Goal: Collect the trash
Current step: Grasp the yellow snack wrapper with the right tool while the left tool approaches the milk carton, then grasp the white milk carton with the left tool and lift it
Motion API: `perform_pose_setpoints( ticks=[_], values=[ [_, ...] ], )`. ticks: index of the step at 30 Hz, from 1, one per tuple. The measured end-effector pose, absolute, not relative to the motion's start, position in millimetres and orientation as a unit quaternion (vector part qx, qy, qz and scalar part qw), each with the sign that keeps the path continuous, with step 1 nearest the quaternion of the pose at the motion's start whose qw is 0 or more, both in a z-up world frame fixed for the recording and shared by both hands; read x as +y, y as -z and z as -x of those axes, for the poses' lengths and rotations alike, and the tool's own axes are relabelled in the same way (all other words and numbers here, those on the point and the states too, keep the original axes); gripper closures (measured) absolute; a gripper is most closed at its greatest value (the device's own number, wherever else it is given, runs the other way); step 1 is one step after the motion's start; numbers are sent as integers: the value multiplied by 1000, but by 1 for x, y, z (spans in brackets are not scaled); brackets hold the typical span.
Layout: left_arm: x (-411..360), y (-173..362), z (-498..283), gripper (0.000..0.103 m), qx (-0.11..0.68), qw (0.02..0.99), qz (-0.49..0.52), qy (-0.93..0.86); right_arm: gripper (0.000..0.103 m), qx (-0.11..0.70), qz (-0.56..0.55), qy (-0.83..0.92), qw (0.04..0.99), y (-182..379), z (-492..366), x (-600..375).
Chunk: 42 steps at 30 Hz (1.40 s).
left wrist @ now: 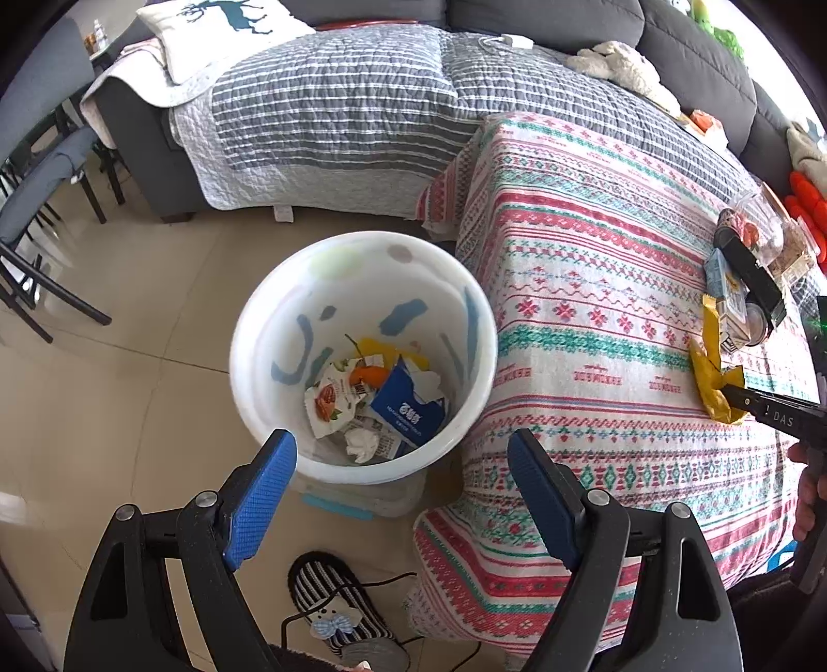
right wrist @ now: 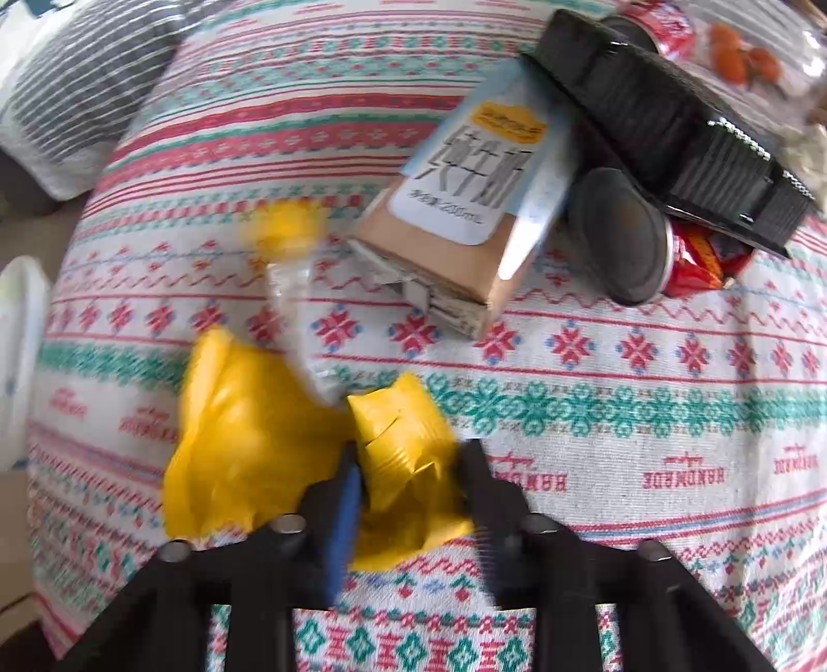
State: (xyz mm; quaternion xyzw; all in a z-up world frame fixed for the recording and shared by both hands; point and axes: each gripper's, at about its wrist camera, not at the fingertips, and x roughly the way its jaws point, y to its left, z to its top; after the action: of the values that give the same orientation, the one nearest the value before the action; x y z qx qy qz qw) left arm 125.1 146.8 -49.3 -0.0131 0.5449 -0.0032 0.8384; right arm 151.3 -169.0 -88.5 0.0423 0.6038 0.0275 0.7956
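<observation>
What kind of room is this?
Probably a living room at home: a grey sofa with a striped quilt, a cloth-covered table, and a slipper on the tiled floor.

Left wrist looks down from high; right wrist sits close above the shared patterned tablecloth [left wrist: 594, 310].

I can't tell through the motion blur whether my right gripper [right wrist: 408, 460] really pinches the yellow wrapper [right wrist: 248, 439], whose transparent end smears into the cloth.
</observation>
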Motion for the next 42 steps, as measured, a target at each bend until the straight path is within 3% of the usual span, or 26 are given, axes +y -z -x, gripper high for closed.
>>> perform_pose_setpoints(
  ticks=[1, 4, 17, 35, 42],
  values=[
    [143, 48, -126, 17, 545, 838, 14, 6, 86, 602, -45, -31, 797, 87, -150, -170],
    [131, 45, -129, 17, 544, 839, 14, 16, 88, 589, -54, -38, 805, 78, -144, -176],
    [11, 33, -154, 17, 532, 841, -4, 97, 88, 526, -118, 16, 842, 31, -115, -277],
    [-128, 59, -192, 18, 520, 834, -3, 186, 87, 517, -151, 86, 838, 34, -107, -372],
    [-152, 76, -200, 34, 524, 826, -17, 206, 87, 520, -150, 89, 836, 35, -109, -385]
  ],
)
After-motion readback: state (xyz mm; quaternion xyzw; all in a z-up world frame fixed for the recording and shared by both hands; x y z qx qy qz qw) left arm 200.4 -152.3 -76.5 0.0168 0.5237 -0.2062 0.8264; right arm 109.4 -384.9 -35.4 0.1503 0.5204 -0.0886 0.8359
